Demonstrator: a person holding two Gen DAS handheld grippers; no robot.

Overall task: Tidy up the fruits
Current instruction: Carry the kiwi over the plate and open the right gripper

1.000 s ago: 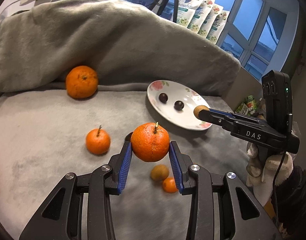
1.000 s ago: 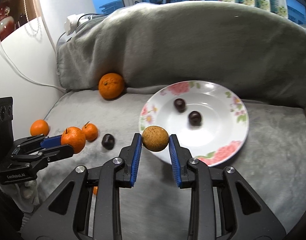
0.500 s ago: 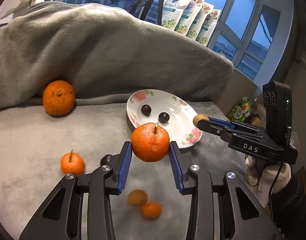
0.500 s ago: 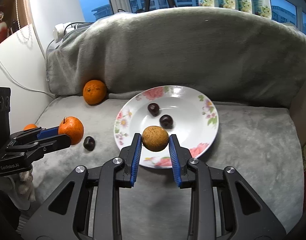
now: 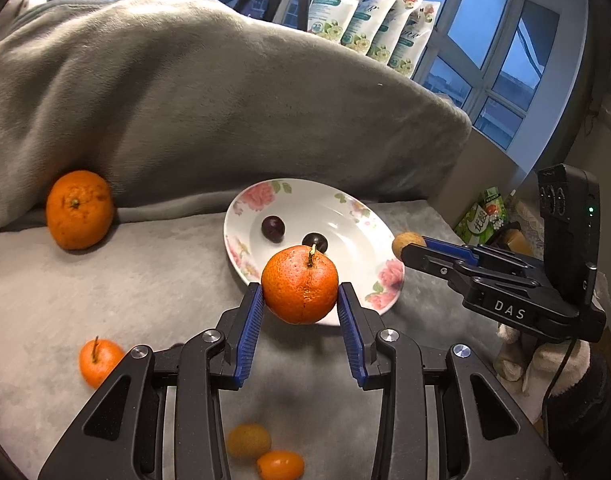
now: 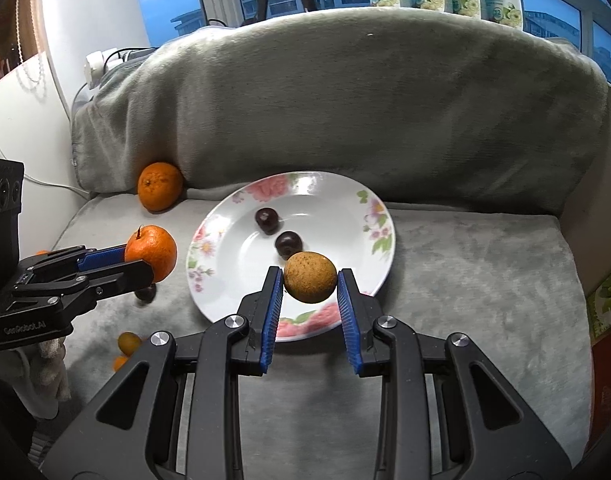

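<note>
The left claw (image 5: 300, 303) grips a stemmed orange mandarin (image 5: 299, 285) between its blue pads, held over the near rim of the white floral-edged plate (image 5: 347, 216), which sits toward the back of the grey plush-covered surface (image 5: 145, 264). The right claw (image 6: 310, 285) grips a small brown round fruit (image 6: 310, 277) above the plate's near half, just in front of two dark cherries (image 6: 277, 232) lying in it. A large orange (image 5: 79, 210) rests against the grey blanket-draped back edge (image 5: 225, 100), left of the plate.

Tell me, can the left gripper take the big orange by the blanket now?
Probably not: the left gripper is shut on a tangerine. The path to the big orange looks free.
</note>
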